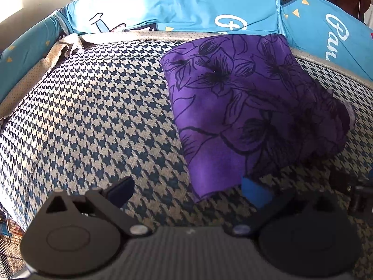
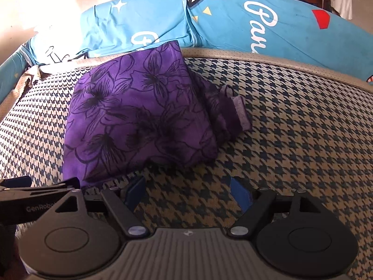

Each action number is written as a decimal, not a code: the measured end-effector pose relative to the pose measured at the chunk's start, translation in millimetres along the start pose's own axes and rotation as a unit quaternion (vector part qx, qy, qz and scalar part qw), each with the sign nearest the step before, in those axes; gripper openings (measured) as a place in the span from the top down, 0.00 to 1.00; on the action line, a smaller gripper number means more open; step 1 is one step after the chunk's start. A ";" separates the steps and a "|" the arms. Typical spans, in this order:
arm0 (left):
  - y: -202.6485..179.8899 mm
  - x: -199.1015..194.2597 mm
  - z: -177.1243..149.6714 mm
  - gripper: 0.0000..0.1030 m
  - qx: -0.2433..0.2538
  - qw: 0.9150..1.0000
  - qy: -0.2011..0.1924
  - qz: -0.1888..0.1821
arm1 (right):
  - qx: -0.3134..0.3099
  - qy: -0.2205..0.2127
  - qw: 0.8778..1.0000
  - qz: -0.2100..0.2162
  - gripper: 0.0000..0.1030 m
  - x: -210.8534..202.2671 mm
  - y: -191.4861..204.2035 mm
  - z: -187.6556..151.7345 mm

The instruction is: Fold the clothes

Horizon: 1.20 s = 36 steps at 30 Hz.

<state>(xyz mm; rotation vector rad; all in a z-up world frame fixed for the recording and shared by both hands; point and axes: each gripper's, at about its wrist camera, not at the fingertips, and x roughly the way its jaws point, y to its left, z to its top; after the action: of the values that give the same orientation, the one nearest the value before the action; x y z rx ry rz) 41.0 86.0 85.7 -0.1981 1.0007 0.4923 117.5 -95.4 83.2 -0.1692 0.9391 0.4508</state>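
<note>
A folded purple garment (image 1: 244,107) (image 2: 144,112) printed with black flower outlines lies on the houndstooth bed cover (image 1: 93,116) (image 2: 303,128). A paler hem sticks out at its right side. My left gripper (image 1: 188,192) is open at the garment's near corner, which lies between the spread fingers without being pressed. Its right blue pad (image 1: 255,192) sits close beside the cloth edge. My right gripper (image 2: 187,192) is open just in front of the garment's near edge, with only the bed cover between its fingers. The left gripper's body shows at the left edge of the right wrist view.
Light blue pillows (image 1: 186,7) (image 2: 256,23) with white lettering and stars line the far side of the bed. A beige dotted border (image 1: 30,77) runs along the cover's edge. The bed's left edge drops off at the lower left of the left wrist view.
</note>
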 end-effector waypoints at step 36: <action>-15.5 1.2 -8.4 0.00 0.002 1.000 0.003 -0.011 | -0.051 0.005 0.999 -0.017 0.22 15.9 -2.4 3.7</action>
<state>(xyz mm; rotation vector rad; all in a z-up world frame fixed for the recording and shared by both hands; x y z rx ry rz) 42.7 69.7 79.3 -0.2058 1.0039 0.4700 129.4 -91.6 72.4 -0.2807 0.9224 0.4664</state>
